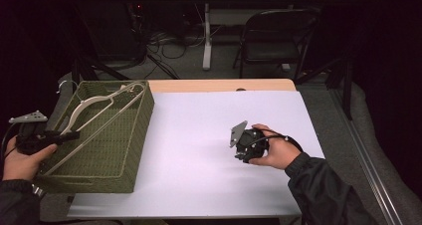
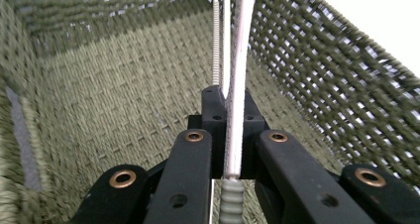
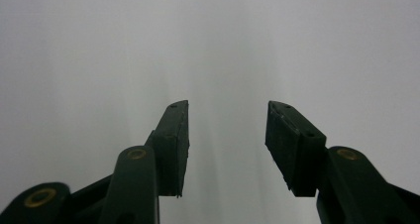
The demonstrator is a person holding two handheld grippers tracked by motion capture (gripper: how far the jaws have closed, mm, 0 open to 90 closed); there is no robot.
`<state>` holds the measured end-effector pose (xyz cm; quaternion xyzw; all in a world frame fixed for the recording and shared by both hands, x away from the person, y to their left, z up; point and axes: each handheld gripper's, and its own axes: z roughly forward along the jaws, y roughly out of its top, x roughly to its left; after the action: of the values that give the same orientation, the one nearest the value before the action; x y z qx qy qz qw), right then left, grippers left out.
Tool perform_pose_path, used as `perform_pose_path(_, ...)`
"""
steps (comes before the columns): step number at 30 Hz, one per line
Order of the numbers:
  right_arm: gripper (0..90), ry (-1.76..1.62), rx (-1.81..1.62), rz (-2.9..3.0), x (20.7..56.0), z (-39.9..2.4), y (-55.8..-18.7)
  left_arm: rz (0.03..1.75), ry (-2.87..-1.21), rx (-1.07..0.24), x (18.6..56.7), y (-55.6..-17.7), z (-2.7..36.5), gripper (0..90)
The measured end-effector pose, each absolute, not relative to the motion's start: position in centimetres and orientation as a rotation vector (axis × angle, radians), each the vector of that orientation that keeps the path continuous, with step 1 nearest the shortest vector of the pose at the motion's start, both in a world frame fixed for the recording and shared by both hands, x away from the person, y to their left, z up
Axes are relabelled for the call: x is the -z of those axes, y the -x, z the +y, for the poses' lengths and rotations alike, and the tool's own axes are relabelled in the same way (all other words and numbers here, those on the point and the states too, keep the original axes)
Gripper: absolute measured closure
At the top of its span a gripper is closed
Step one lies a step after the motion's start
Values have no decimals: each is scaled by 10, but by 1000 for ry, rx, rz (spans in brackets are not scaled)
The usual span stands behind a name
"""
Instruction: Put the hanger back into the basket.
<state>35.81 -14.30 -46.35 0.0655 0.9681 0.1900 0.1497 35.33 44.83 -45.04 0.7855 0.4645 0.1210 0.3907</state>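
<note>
High view: we see the left gripper [image 1: 69, 135] clamped on a white hanger [image 1: 94, 116] that lies slantwise in the green woven basket [image 1: 130, 150] at the table's left edge. The hanger's long axis runs from the near left wall toward the far right corner, with its metal hook [image 1: 66, 84] over the far left rim. In the left gripper view our jaws pinch the hanger's thin bar, with the basket wall close on the right. The right gripper [image 1: 242, 145] rests on the white table [image 1: 199, 185], well apart from the basket, jaws parted with nothing between them. A folding chair [image 1: 271, 38] stands beyond the table.
</note>
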Motion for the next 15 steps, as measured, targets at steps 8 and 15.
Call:
perform_pose_path(8,517,-181,-546,2780,464,-143,-358,1211,-2057,-306,462,-363,437,871)
perform_pose_path(15,516,-191,-551,2781,465,-145,-358,1251,-2121,-292,473,-368,431,869)
